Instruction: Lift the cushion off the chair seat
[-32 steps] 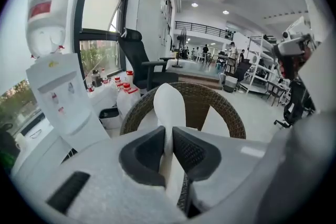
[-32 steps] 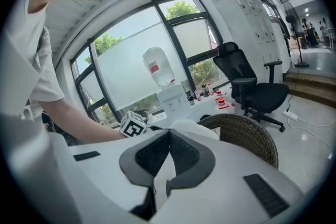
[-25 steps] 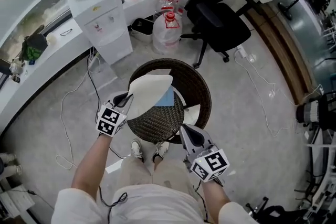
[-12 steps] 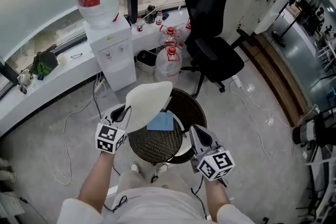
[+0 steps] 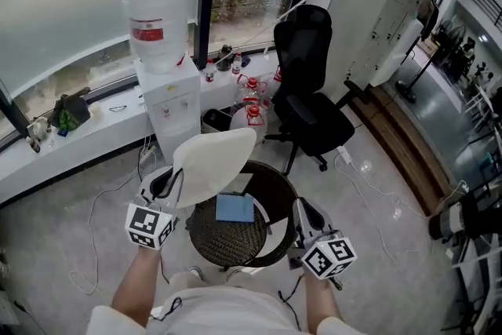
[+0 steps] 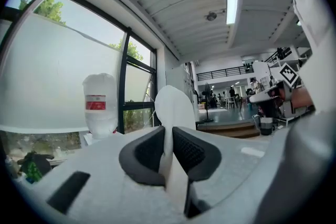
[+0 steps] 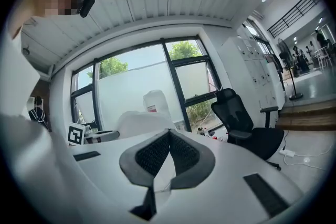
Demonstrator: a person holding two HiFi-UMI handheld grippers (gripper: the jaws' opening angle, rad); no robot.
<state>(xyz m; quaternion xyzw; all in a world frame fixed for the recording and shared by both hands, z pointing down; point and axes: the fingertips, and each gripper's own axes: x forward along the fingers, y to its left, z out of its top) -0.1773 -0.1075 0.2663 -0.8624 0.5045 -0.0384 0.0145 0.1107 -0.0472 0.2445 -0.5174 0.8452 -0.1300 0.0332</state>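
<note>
Head view showed the cushion [image 5: 213, 165] slanting up and away from the clamping jaws of the left gripper [image 5: 163, 183], clear of the chair seat [image 5: 235, 238]; the right gripper [image 5: 303, 209], jaws closed on nothing, stood apart.

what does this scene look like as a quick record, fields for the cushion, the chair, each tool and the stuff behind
cushion: white, held up clear of the seat, highest toward the window
left tool: shut on the cushion's edge
right tool: shut on a thin white edge, apparently the cushion's other side
chair: round, dark woven, right below the cushion
on the seat: blue square, lying flat
behind: water dispenser by the window, black office chair to its right
</note>
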